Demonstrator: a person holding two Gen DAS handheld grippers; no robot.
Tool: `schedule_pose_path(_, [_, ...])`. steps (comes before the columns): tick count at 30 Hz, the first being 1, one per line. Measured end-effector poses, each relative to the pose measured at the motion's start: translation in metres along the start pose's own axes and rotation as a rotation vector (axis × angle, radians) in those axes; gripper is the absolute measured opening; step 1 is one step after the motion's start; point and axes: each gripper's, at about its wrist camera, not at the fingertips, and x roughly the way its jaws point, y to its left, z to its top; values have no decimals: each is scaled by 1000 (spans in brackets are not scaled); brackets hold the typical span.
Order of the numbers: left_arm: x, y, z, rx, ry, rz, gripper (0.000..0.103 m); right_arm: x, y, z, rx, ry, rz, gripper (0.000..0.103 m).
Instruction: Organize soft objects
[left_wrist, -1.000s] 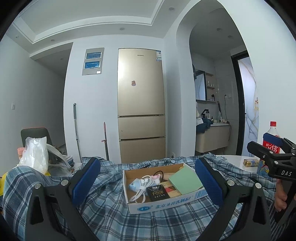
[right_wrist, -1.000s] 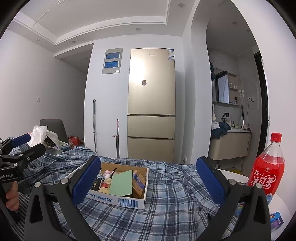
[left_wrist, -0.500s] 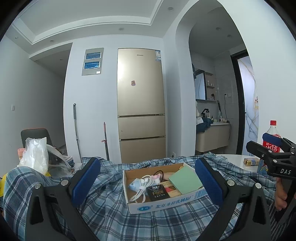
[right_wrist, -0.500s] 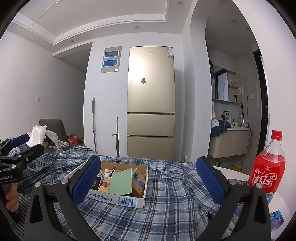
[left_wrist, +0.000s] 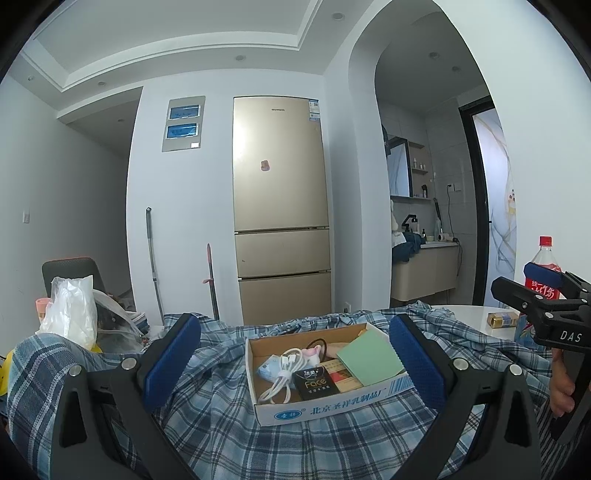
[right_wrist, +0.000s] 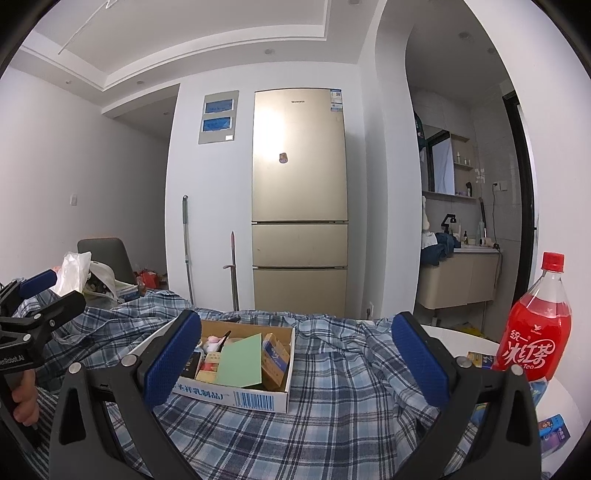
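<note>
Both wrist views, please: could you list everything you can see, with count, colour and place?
plaid shirt: one, blue-white, spread over the table
cardboard box: one, white-sided, on the shirt, holding small items
green card: one, in the box
white cable: one, in the box
tea bottle: one, red, right on the table
fridge: one, gold, back wall
plastic bag: one, white, far left
left hand-held gripper: one, blue pads, open
right hand-held gripper: one, blue pads, open

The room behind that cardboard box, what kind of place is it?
Most likely a small flat's dining corner. A tall gold three-door fridge stands against the wall, an arch opens onto a washbasin counter with a mirror, and a plaid shirt covers a white round table.
</note>
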Motion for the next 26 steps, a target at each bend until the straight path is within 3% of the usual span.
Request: schedule_pose_path(26, [3, 1, -5, -2, 6, -1, 103, 0, 4, 0, -8, -2, 0, 103])
